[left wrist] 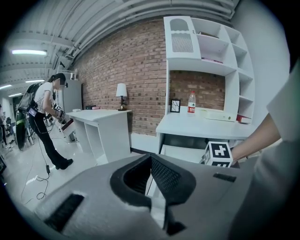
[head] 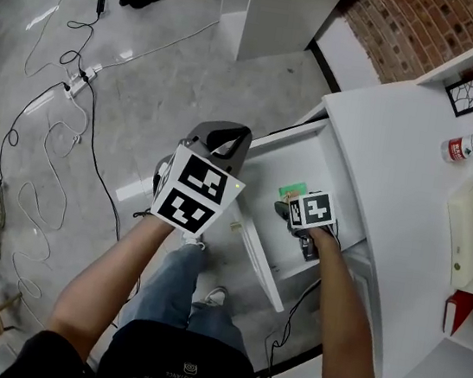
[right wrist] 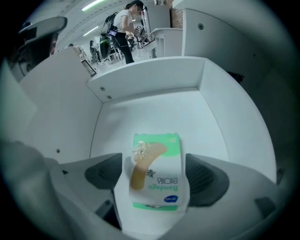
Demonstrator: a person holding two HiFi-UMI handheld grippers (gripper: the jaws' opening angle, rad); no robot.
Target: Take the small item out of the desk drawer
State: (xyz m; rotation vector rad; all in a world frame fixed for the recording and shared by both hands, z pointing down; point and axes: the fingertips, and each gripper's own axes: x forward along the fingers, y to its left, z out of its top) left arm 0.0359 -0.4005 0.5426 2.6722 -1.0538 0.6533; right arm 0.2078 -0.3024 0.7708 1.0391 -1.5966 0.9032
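Note:
A white desk drawer [head: 255, 254] stands pulled open below the desk top. Inside it lies a small green and white bandage box [head: 292, 190]. My right gripper [head: 287, 208] reaches down into the drawer. In the right gripper view its jaws press on both sides of the bandage box [right wrist: 159, 154], and the right gripper [right wrist: 155, 176] is shut on it above the drawer floor [right wrist: 150, 112]. My left gripper [head: 224, 140] hangs shut in the air left of the drawer, holding nothing. The left gripper [left wrist: 153, 174] shows its dark pads together.
The white desk top [head: 400, 146] carries a water bottle [head: 469, 148], a small picture frame [head: 465, 95] and a pale tray [head: 469, 227]. Cables and a power strip [head: 78, 83] lie on the floor at left. Another person [left wrist: 47, 117] stands by a second desk [left wrist: 101, 115].

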